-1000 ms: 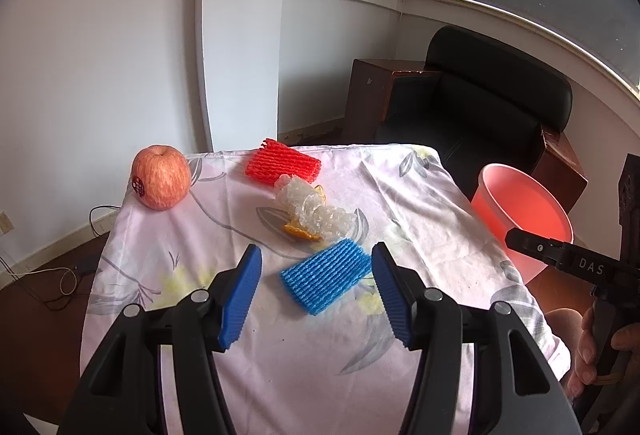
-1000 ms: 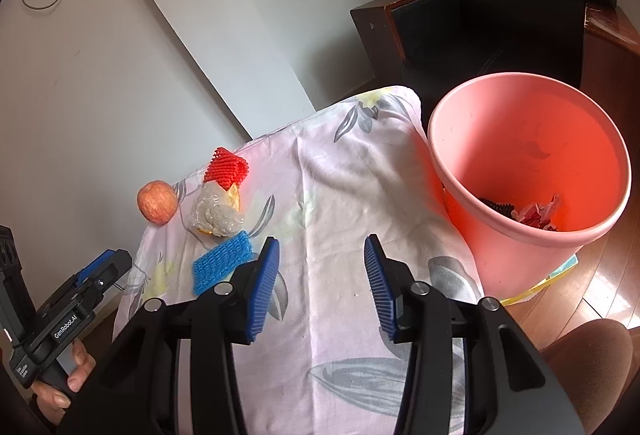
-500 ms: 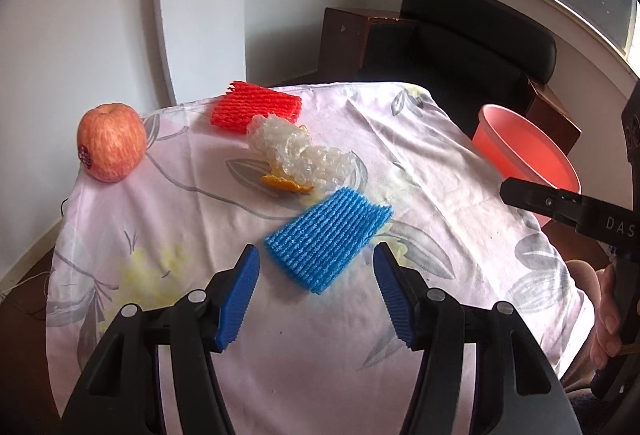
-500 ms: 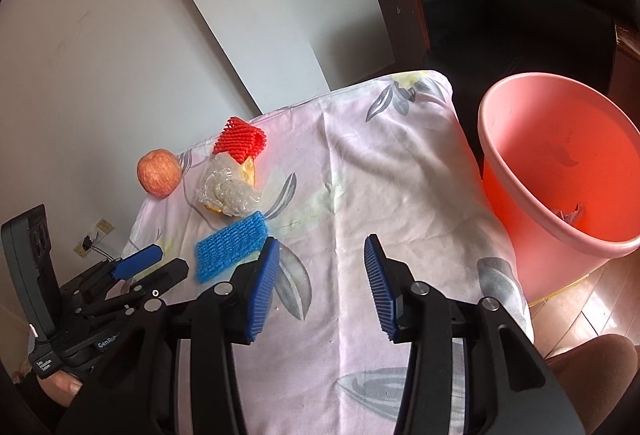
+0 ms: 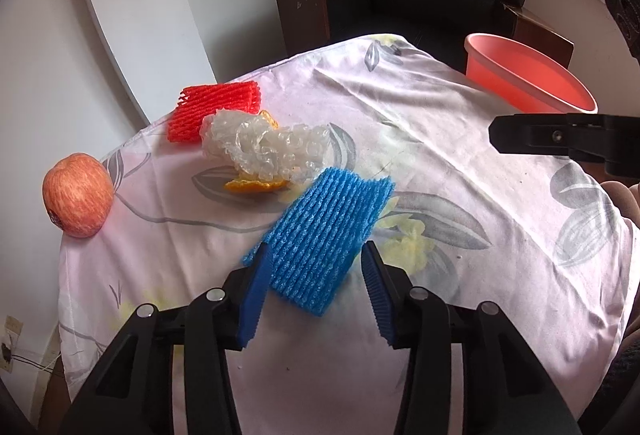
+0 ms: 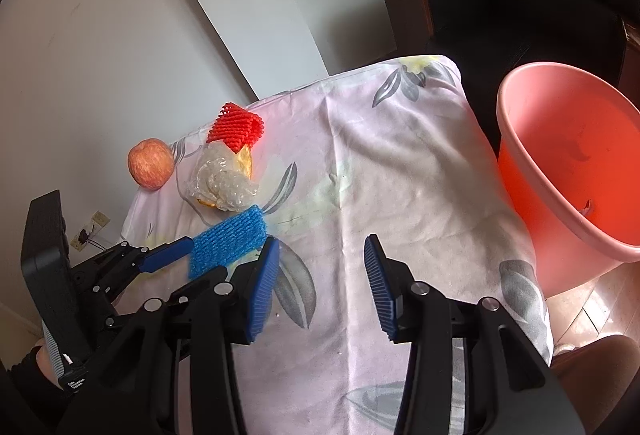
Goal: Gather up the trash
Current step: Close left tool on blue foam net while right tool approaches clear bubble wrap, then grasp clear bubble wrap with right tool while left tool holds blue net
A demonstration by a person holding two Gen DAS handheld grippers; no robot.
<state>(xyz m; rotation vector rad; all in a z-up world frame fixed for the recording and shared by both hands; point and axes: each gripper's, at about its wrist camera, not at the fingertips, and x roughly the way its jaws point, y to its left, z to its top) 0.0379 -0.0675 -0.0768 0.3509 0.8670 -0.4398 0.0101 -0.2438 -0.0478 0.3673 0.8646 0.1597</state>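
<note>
Blue foam net (image 5: 326, 235), no legible writing

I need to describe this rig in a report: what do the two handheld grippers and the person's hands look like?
Both the left gripper and the right gripper have black angular plastic linkages with silver pivot screws, ending in two flat, ribbed blue finger pads. Seen from the right wrist camera, the left gripper has a boxy black body with small white lettering, too small to read. A dark sleeve cuff shows at that hand.

My left gripper (image 5: 316, 275): black plastic linkage arms, silver screws at the pivots, ribbed blue pads. My right gripper (image 6: 320, 267): the same build. Black sleeve cuff (image 6: 24, 367) at my left wrist.
</note>
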